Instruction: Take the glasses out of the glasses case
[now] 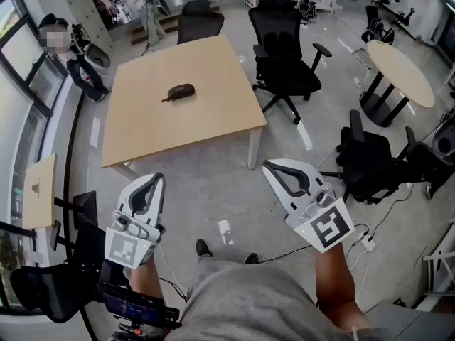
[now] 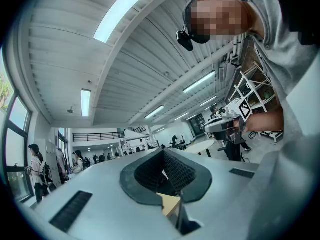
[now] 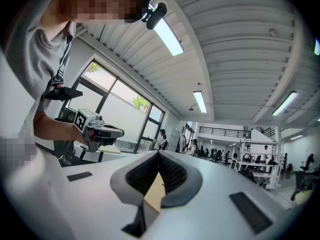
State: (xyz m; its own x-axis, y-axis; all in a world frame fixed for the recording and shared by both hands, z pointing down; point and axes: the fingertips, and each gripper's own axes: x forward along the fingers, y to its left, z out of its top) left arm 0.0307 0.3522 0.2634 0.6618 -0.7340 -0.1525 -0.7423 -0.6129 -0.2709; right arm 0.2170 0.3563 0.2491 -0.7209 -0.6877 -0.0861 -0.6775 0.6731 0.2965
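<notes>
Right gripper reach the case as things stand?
Probably not from here: the case lies on the table, and the right gripper, jaws shut, is held back over the floor. Nothing blocks the way; the person would need to step closer.

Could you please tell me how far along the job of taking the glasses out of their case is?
Done: nothing yet. The glasses case lies on the table, apparently closed, with no glasses in sight.
In hand: nothing. The left gripper and right gripper are both shut and empty, held over the floor short of the table.
Left: reach the case, open it and lift the glasses out.
</notes>
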